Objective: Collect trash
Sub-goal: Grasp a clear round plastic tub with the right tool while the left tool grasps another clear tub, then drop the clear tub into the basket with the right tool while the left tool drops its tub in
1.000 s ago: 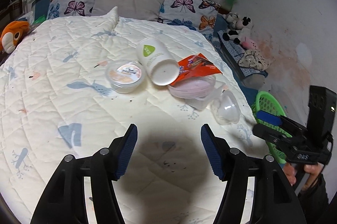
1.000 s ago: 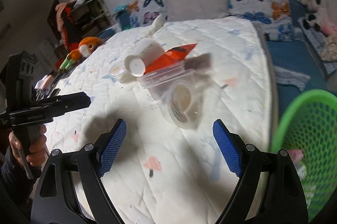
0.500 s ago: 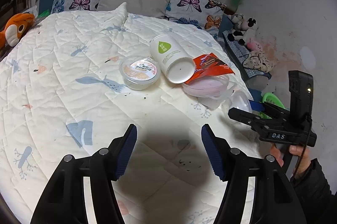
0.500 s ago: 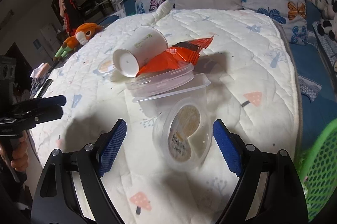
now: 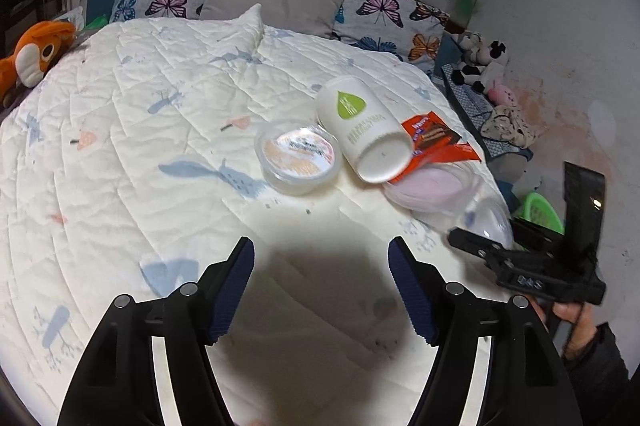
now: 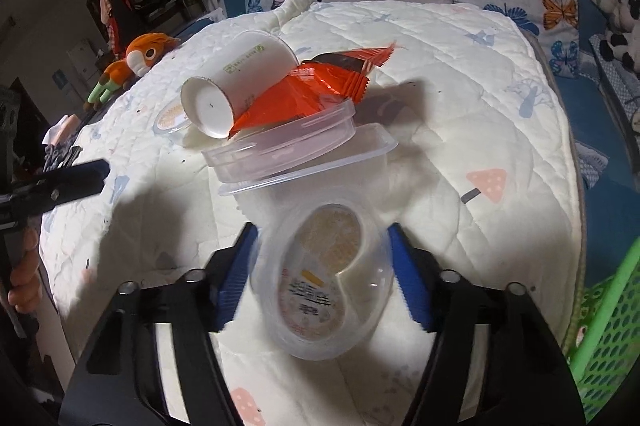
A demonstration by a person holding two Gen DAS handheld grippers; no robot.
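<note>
Trash lies on a white quilted bed. A clear round plastic tub (image 6: 326, 274) lies on its side between the open fingers of my right gripper (image 6: 322, 278); I cannot tell whether the pads touch it. Beyond it lie a clear rectangular box (image 6: 288, 149), an orange snack wrapper (image 6: 320, 85) and a tipped white paper cup (image 6: 236, 77). In the left wrist view my left gripper (image 5: 320, 286) is open and empty above bare quilt, short of a lidded round tub (image 5: 298, 157), the cup (image 5: 364, 129), the wrapper (image 5: 436, 141) and the right gripper (image 5: 516, 262).
A green mesh basket (image 6: 608, 322) stands off the bed's right edge, also seen in the left wrist view (image 5: 540, 209). Butterfly pillows (image 5: 376, 13) line the headboard. An orange plush toy (image 5: 32, 57) lies at the left edge, and more plush toys (image 5: 480, 61) sit by the right wall.
My right gripper has moved forward from beside the basket until the clear round tub sits between its fingers. My left gripper has moved a little closer to the trash pile.
</note>
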